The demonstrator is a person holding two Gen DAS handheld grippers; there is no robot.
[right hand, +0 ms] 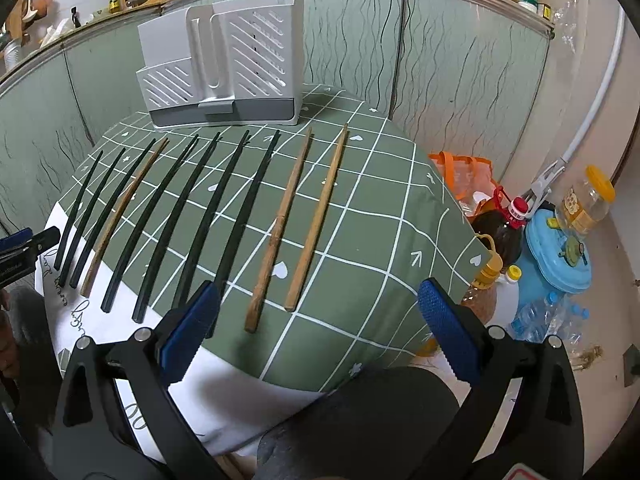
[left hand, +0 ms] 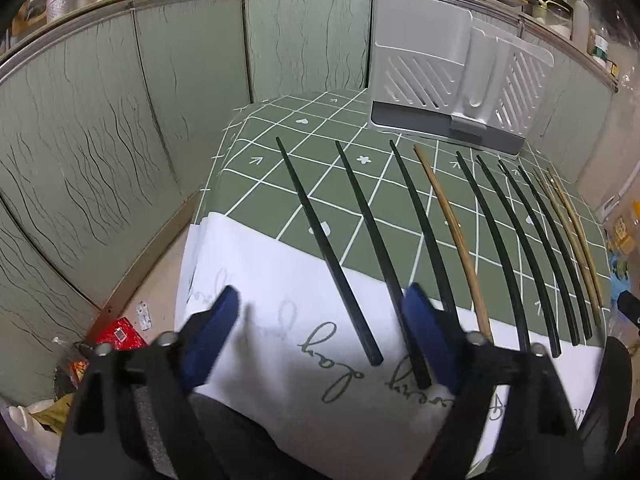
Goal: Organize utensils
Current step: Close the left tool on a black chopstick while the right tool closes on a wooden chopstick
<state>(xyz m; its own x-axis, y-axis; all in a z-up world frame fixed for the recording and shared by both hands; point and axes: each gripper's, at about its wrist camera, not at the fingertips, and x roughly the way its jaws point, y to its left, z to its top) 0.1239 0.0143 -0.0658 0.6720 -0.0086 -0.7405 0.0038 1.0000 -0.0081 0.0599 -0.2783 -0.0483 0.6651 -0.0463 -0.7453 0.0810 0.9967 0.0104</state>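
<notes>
Table (right hand: 380, 216) checked: chopsticks (right hand: 236, 216) lie in a row before the rear-edge rack (right hand: 224, 68); my left claw (left hand: 320, 320) and right claw (right hand: 316, 320) gape empty, first pickup pending.

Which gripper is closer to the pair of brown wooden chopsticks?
Right. The right gripper hovers open just before the brown wooden chopsticks; the left gripper sits over black ones at the far end.

Seven black chopsticks (right hand: 168, 216) and three wooden chopsticks (right hand: 280, 228) lie flat, side by side on the green checked cloth; behind them stands an apparently empty grey utensil holder (right hand: 224, 60).
</notes>
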